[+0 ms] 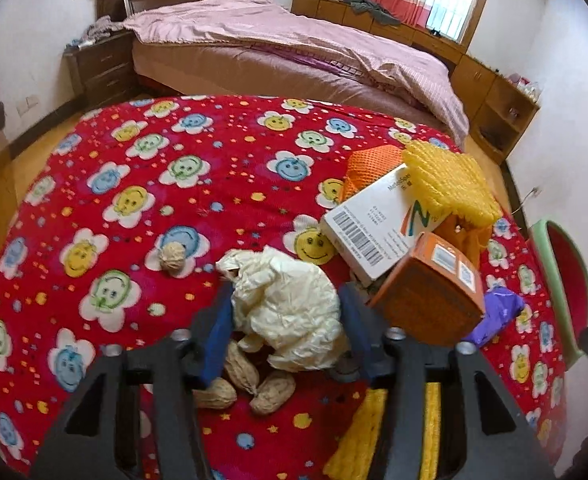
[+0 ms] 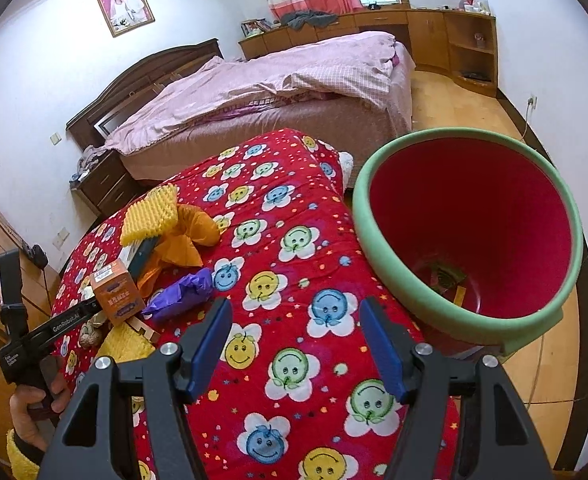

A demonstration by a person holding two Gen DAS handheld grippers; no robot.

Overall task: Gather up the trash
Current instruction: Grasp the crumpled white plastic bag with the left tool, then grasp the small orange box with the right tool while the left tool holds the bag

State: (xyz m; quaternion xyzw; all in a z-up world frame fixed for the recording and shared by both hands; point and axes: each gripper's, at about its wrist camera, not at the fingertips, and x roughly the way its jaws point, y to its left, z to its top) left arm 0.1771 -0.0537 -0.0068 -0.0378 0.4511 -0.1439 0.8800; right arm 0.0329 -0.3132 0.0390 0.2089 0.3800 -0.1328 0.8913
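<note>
A crumpled cream plastic bag (image 1: 290,312) lies on the red smiley-flower cloth (image 1: 142,200), between the blue fingers of my left gripper (image 1: 286,300); the jaws stand around it, and I cannot tell whether they press it. Peanut shells (image 1: 246,384) lie under the bag, a walnut (image 1: 172,258) to its left. A white box (image 1: 377,220), orange box (image 1: 429,296), yellow foam net (image 1: 449,184) and purple wrapper (image 1: 497,312) are piled at right. My right gripper (image 2: 295,344) is open and empty over the cloth, beside the red bin with a green rim (image 2: 469,236).
The bin holds some scraps at its bottom (image 2: 445,276). A bed with pink bedding (image 1: 294,48) stands behind the table. Wooden cabinets (image 1: 489,96) line the far wall. The left gripper's body and my hand (image 2: 26,344) show in the right wrist view.
</note>
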